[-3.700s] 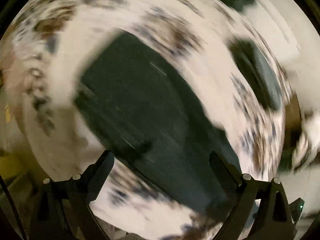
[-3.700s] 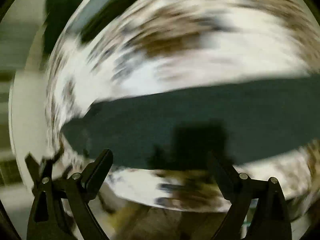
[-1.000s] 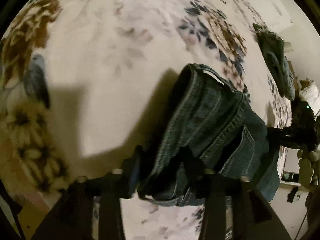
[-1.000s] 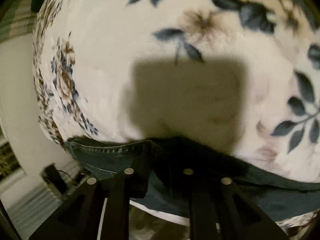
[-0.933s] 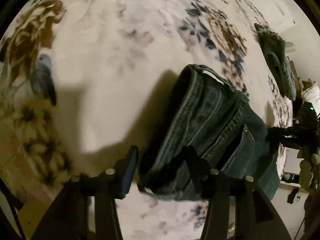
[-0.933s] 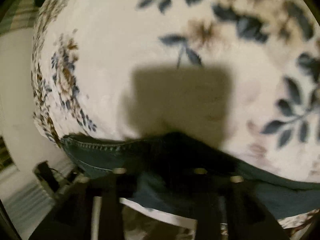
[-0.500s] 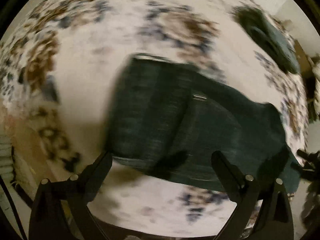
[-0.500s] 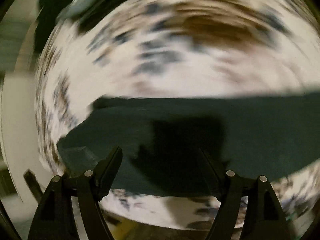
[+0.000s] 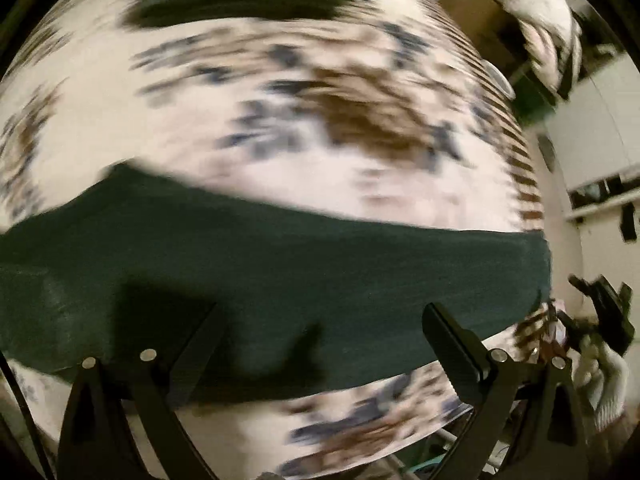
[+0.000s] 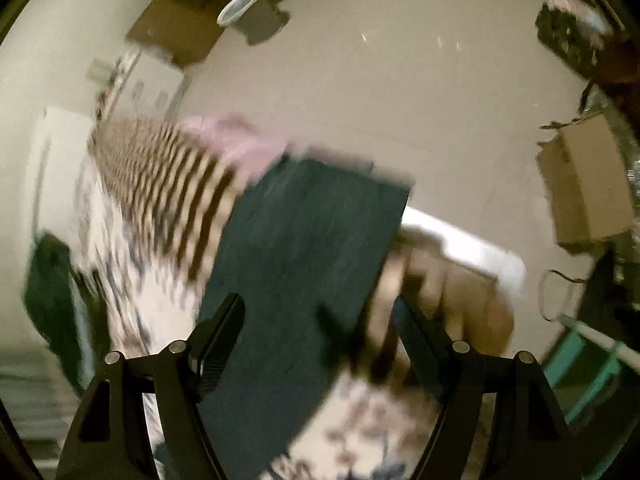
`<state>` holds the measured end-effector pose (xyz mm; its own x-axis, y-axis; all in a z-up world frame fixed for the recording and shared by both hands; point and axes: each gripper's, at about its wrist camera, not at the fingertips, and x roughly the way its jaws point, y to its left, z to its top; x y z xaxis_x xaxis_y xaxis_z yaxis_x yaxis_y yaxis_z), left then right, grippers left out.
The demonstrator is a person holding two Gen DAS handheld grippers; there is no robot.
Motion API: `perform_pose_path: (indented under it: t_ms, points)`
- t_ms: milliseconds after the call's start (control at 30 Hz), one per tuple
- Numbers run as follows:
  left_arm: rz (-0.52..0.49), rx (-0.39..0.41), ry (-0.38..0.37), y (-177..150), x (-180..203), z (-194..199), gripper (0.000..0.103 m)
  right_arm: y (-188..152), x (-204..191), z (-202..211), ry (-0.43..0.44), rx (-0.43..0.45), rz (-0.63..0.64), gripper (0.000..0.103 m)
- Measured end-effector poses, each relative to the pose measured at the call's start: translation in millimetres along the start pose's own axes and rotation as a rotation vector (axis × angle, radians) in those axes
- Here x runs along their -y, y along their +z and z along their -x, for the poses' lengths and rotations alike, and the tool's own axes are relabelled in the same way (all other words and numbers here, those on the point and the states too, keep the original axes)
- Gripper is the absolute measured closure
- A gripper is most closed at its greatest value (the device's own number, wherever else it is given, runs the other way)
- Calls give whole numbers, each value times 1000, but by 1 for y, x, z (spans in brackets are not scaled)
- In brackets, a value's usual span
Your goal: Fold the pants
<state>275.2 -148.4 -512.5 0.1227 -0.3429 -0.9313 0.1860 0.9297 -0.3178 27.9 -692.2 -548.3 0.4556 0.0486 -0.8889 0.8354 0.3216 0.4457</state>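
Your left gripper (image 9: 320, 332): jaws wide, gripping nothing, above the folded dark-green denim pants (image 9: 280, 264) | Your right gripper (image 10: 320, 332): jaws wide, empty | Pants lie flat on the floral white bedspread (image 9: 280, 152); both views blurred.

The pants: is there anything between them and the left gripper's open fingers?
Nothing visible. The dark pants lie flat on the floral bedspread, directly ahead of the left gripper, whose fingers are spread wide and empty. The picture is motion-blurred, so small items could escape notice.
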Motion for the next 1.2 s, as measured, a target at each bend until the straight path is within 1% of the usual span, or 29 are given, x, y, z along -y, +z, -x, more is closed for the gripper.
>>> perform_pose_path:
  t_ms: [33, 67, 133, 167, 200, 233, 267, 300, 433, 467, 600, 633, 667, 733, 767, 800, 833, 867, 900, 933, 1000, 1067, 1167, 1200]
  points:
    - [-19, -3, -4, 4, 18, -8, 2, 14, 9, -6, 1, -3, -24, 24]
    - [-37, -9, -6, 8, 34, -15, 2, 32, 20, -18, 4, -28, -48, 24]
    - [-72, -23, -2, 16, 66, -32, 2, 50, 33, -37, -12, -86, -80, 25]
    - [-84, -32, -4, 18, 79, -39, 2, 58, 42, -47, 11, -120, -100, 39]
    - [-97, -44, -6, 21, 94, -47, 2, 62, 45, -51, 35, -132, -107, 83]
    - [-105, -48, -6, 21, 104, -52, 2, 65, 46, -52, 42, -128, -106, 99]
    - [-117, -55, -3, 22, 116, -57, 2, 68, 44, -47, 33, -98, -84, 98]
    - [-132, -64, -2, 23, 127, -62, 2, 69, 42, -40, 43, -66, -63, 98]
    - [-181, -81, 4, 22, 159, -72, 2, 67, 21, -4, 198, 9, 9, 98]
    - [-190, -85, 3, 21, 164, -74, 2, 68, 13, 7, 249, 27, 34, 99]
    - [-204, -88, 5, 20, 180, -81, 2, 73, -10, 28, 427, 67, 90, 99]
    - [-207, -88, 10, 20, 182, -83, 2, 74, -16, 32, 456, 74, 100, 99]
    - [-211, -92, 15, 19, 184, -85, 2, 77, -24, 33, 464, 86, 147, 99]
    - [-214, -100, 27, 18, 185, -91, 2, 81, -25, 23, 411, 82, 193, 99]
    - [-213, -106, 32, 18, 186, -94, 2, 86, -17, 1, 317, 27, 183, 98]
    - [-211, -111, 36, 18, 187, -97, 2, 90, -7, -19, 244, -32, 164, 97]
    - [-206, -117, 38, 17, 187, -99, 2, 92, 9, -38, 200, -100, 122, 95]
    - [-203, -121, 35, 17, 187, -100, 2, 92, 22, -51, 177, -158, 84, 89]
    - [-203, -123, 32, 16, 187, -100, 2, 92, 32, -57, 174, -186, 47, 78]
    - [-208, -124, 33, 15, 188, -101, 2, 91, 44, -58, 198, -194, 9, 68]
    - [-216, -129, 31, 13, 191, -105, 2, 87, 60, -56, 337, -197, -65, 7]
    - [-216, -141, 29, 11, 192, -109, 2, 84, 68, -67, 448, -219, -129, 6]
    - [-202, -158, 24, 9, 192, -117, 2, 81, 75, -107, 485, -340, -186, 7]
    - [-202, -159, 22, 9, 192, -118, 2, 79, 71, -113, 501, -347, -174, 14]
